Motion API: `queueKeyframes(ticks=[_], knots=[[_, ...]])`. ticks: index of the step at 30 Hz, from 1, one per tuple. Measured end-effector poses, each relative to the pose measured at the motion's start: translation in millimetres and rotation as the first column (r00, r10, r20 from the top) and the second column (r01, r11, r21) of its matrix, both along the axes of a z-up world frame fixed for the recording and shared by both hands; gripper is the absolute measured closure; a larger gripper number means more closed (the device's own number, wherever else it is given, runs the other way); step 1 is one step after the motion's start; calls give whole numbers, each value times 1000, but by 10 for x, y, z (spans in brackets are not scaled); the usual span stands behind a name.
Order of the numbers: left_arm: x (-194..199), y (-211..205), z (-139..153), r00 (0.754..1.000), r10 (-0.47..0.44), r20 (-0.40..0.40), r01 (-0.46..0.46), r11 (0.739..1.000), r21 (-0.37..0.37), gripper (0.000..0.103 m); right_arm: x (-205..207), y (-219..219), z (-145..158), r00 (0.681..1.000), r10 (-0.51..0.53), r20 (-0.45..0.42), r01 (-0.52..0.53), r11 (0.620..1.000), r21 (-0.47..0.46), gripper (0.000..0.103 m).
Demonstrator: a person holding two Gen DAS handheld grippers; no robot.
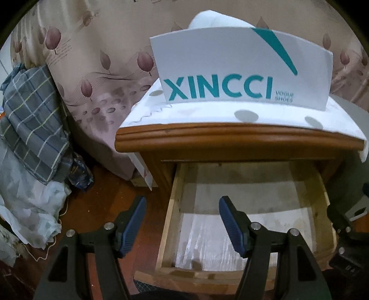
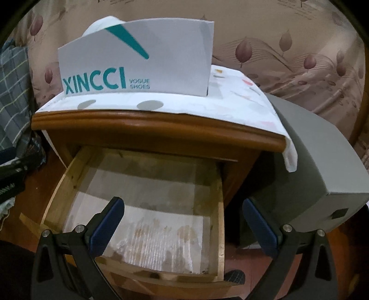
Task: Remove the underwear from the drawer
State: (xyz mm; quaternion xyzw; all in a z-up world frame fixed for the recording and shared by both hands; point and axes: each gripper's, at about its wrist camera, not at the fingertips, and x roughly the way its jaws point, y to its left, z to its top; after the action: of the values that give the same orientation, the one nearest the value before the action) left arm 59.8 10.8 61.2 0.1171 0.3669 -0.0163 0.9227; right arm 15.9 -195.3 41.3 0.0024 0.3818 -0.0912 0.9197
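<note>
The wooden nightstand's drawer (image 1: 171, 221) is pulled open and shows only a stained white liner (image 1: 230, 240); I see no underwear in it. It also shows in the right wrist view (image 2: 219, 207) with the same bare liner (image 2: 156, 233). My left gripper (image 1: 182, 205) is open and empty, straddling the drawer's left wall. My right gripper (image 2: 183, 207) is open and empty, straddling the drawer's right wall. White cloth (image 1: 207, 20) sticks up behind the XINCCI shoe box (image 1: 242, 69) on the nightstand top; what it is I cannot tell.
A white dotted cover (image 1: 196, 113) lies on the nightstand top. A floral-covered bed (image 1: 92, 69) stands behind. Plaid cloth (image 1: 32, 120) and plastic bags (image 1: 30, 203) are piled at left. A grey box (image 2: 322, 161) stands to the right of the nightstand. The floor (image 1: 103, 207) is wood.
</note>
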Motion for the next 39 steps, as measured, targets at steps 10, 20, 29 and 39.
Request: queueKeyframes(ticks=[10, 20, 29, 39], knots=[[-18, -43, -207, 997, -44, -60, 43, 999, -22, 36, 59, 50, -62, 1000, 8, -28, -8, 1000, -7, 2], [-2, -50, -308, 994, -47, -101, 41, 997, -62, 36, 89, 116, -106, 999, 21, -44, -22, 1000, -13, 2], [36, -36, -346, 992, -38, -118, 27, 996, -86, 36, 103, 155, -126, 999, 23, -45, -25, 999, -29, 2], [20, -95, -369, 991, -61, -122, 52, 996, -76, 36, 123, 185, -155, 998, 38, -59, -40, 998, -40, 2]])
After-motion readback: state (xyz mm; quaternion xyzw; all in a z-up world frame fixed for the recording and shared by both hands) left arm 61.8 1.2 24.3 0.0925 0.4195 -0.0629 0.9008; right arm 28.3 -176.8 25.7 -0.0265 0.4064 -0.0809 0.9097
